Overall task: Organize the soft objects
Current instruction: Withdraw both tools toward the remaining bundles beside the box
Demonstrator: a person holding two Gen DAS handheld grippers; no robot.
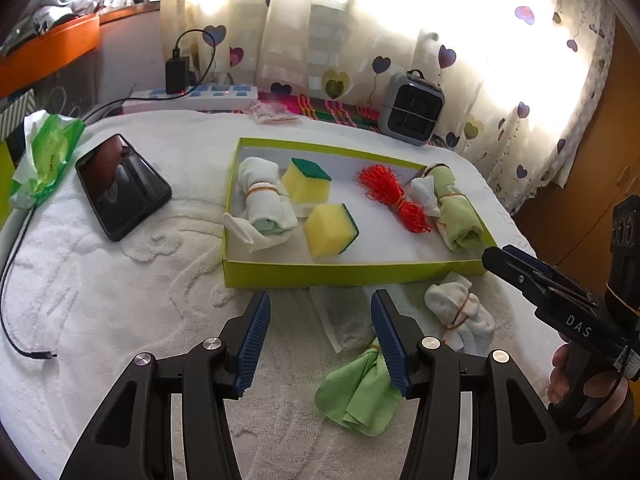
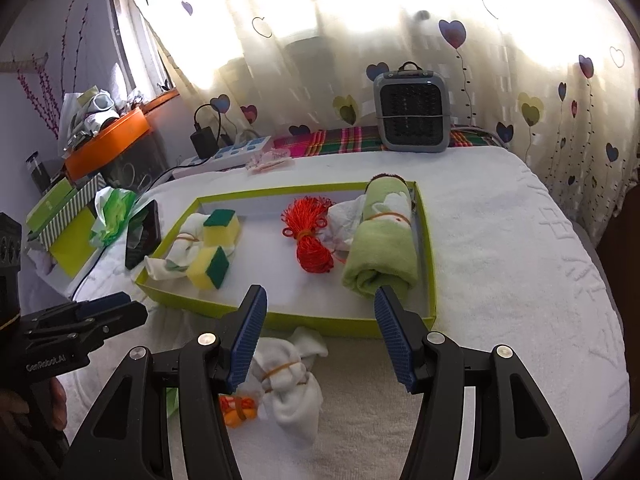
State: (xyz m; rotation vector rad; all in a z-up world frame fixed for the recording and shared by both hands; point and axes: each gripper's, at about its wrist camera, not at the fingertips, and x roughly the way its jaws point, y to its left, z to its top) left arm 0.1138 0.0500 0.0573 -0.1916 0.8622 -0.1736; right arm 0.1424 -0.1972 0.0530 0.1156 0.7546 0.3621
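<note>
A shallow lime-green box (image 1: 352,270) (image 2: 304,322) lies on a white towel. It holds a white rolled cloth (image 1: 262,206), two yellow sponges (image 1: 330,230) (image 2: 210,266), an orange cord bundle (image 1: 394,196) (image 2: 310,238) and a green rolled towel (image 1: 456,212) (image 2: 382,252). In front of the box lie a white banded sock bundle (image 1: 460,314) (image 2: 290,376), a green cloth (image 1: 360,394) and a small orange bundle (image 2: 238,408). My left gripper (image 1: 320,342) is open above the towel beside the green cloth. My right gripper (image 2: 320,340) is open above the sock bundle.
A black phone (image 1: 122,186) and a green wipes pack (image 1: 46,156) lie left of the box. A power strip (image 1: 192,98) with charger and a small grey fan (image 1: 412,110) (image 2: 412,112) stand at the back by the curtain. A cable (image 1: 16,320) trails at the left edge.
</note>
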